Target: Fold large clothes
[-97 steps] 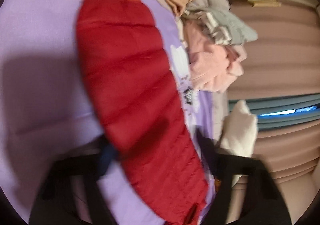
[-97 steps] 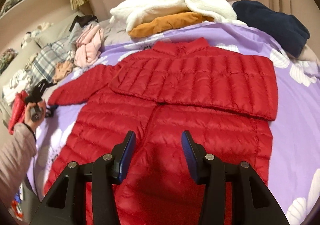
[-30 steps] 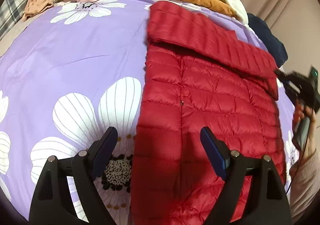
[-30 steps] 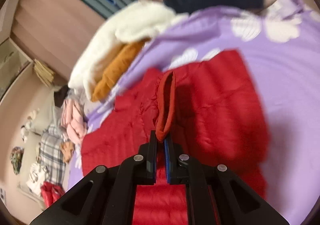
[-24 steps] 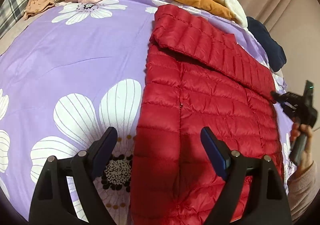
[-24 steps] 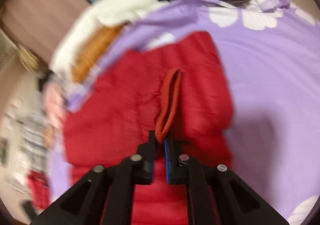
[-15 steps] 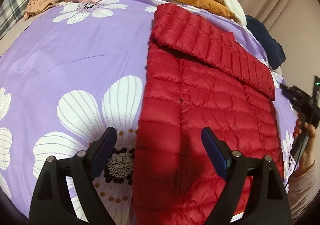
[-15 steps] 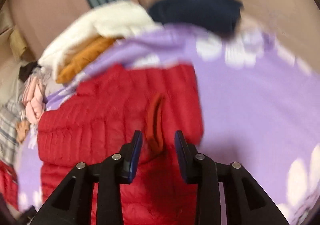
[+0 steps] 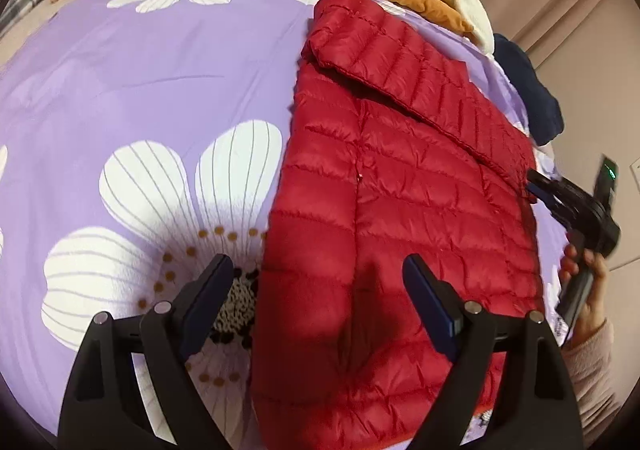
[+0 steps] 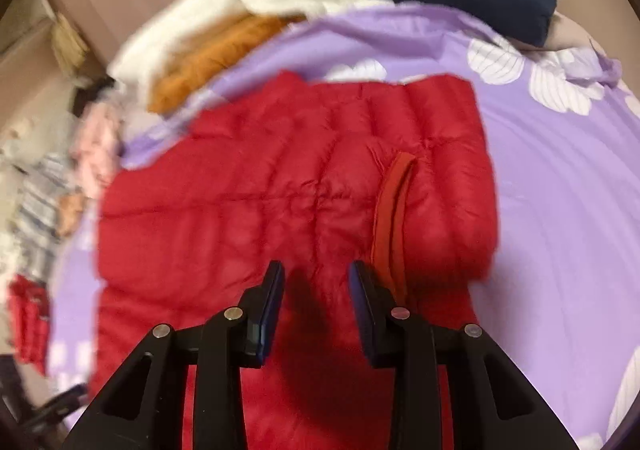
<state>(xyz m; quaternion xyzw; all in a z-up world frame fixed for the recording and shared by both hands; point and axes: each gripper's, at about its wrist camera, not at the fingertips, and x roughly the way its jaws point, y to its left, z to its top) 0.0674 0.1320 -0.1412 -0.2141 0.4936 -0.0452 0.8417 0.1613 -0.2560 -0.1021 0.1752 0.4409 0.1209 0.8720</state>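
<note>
Purple bedding [image 9: 140, 82] printed with white flowers is covering the bed, and the red puffer jacket [image 9: 400, 210] is being shown spread flat on it, both sleeves folded across the body. White, orange and navy garments [image 10: 248, 6] are piled past its collar. The left gripper [image 9: 316, 290] is being held with fingers wide apart over the jacket's hem edge, gripping nothing. The right gripper [image 10: 316, 286] is being held open above the jacket, just beside the folded sleeve's cuff [image 10: 390, 210].
</note>
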